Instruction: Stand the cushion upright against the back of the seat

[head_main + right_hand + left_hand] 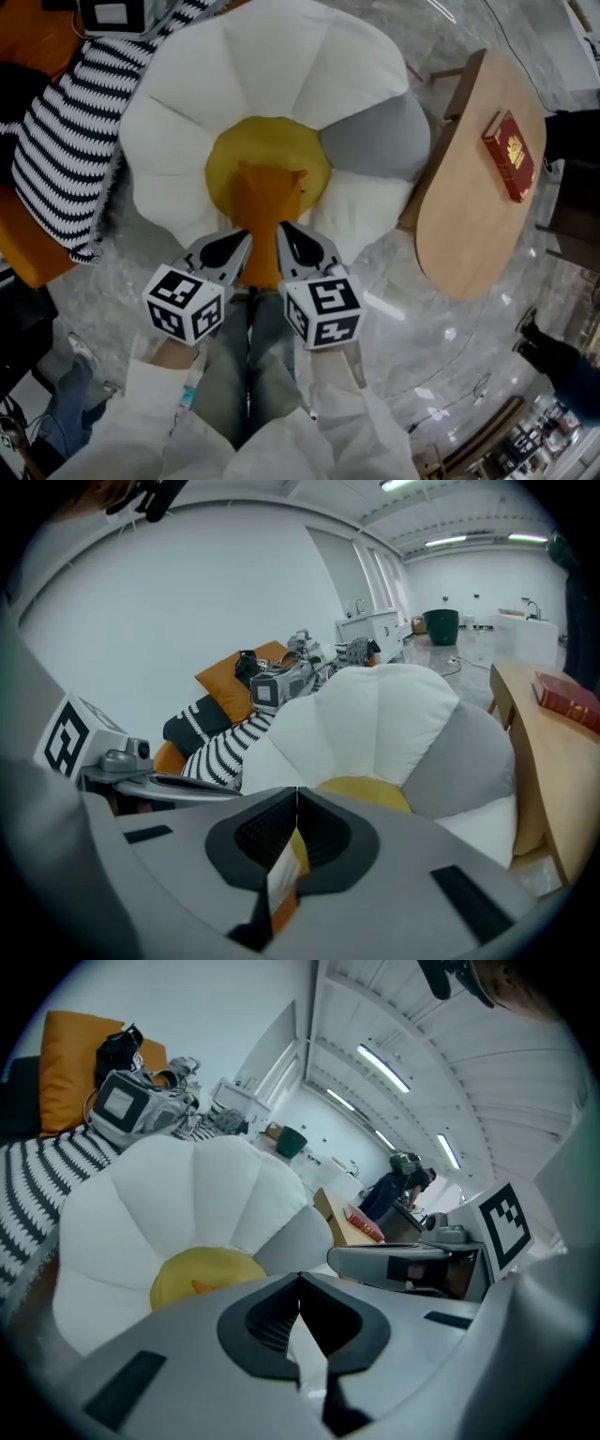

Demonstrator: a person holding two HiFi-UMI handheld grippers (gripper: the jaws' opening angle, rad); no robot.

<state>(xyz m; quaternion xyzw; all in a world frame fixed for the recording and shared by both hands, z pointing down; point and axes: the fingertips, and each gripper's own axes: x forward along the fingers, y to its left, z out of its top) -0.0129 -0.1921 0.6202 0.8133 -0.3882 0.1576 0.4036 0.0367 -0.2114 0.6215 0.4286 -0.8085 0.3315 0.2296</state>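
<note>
Orange fabric cushion: resting on the yellow centre of the white petal-shaped seat, not yet leaning against its back
Left gripper: clenching the cushion's near edge, sharing its weight
Right gripper: pinching that same edge, keeping it level

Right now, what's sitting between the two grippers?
The orange cushion: in the head view it stretches over the flower seat and down between the left gripper and the right gripper.
</note>
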